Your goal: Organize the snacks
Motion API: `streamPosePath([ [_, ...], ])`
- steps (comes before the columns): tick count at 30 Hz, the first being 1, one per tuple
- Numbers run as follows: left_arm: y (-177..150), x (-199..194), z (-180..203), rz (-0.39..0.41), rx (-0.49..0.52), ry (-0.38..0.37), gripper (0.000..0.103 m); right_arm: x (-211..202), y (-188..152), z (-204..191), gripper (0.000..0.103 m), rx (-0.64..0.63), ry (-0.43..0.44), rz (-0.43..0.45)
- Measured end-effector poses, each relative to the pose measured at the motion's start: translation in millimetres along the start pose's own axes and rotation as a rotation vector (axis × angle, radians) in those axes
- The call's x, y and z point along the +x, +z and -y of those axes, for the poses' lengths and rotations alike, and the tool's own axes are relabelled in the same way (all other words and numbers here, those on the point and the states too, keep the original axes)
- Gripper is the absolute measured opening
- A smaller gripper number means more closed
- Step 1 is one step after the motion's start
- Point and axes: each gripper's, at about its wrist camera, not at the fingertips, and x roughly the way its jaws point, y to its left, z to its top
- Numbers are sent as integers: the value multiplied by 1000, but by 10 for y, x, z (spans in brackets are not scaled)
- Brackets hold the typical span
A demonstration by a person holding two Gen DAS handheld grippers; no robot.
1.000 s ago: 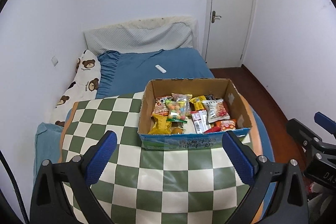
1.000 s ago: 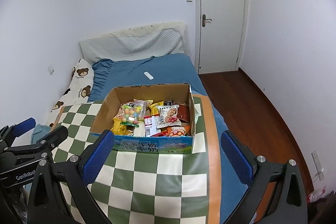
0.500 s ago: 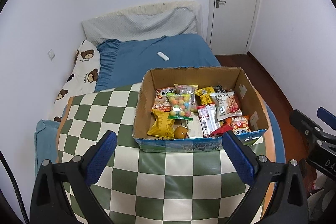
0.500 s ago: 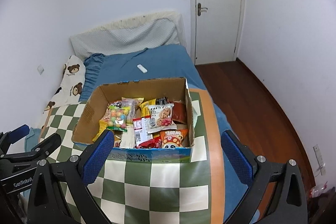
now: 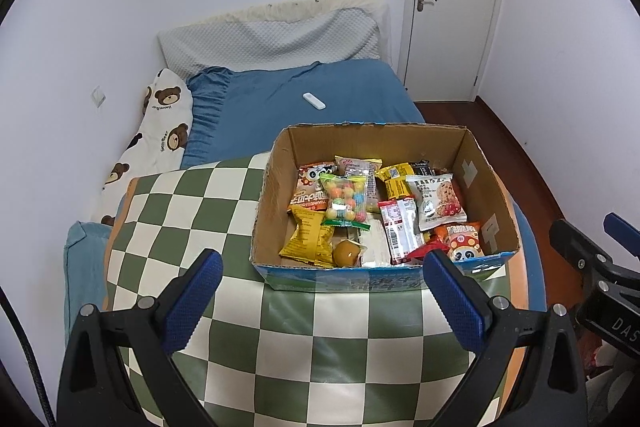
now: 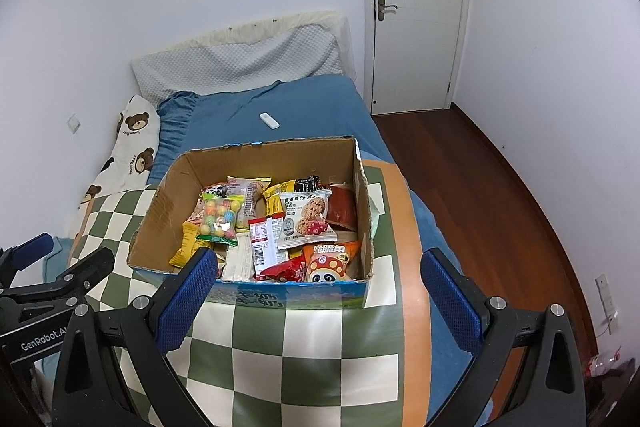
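An open cardboard box [image 5: 484, 187] [image 6: 168, 203] sits on a green-and-white checkered cloth [image 5: 192, 211] [image 6: 304, 351] on the bed. Several snack packets fill it: a clear bag of coloured candy balls [image 5: 345, 201] [image 6: 218, 217], a white cookie pack [image 5: 436, 201] [image 6: 306, 219], a yellow packet [image 5: 308, 237], an orange panda packet [image 5: 460, 239] [image 6: 330, 261]. My left gripper [image 5: 320, 291] is open and empty, just in front of the box. My right gripper [image 6: 316, 287] is open and empty, close to the box's front wall.
A blue bed [image 5: 280, 99] with a white remote [image 5: 314, 101] [image 6: 269, 120] lies beyond the box. A bear-print pillow [image 5: 156, 131] is at the left wall. A white door [image 6: 416, 7] and wooden floor [image 6: 480, 179] are at the right.
Both grippers have moved forward and higher over the cloth, so the box is nearer and I see more deeply into it. Both stay open and empty.
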Motion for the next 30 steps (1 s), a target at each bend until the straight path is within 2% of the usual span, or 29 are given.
streamPosePath([
  [30,21,-34,4,8,-10,4,103,-40,0,-2,103,4,-8,6],
])
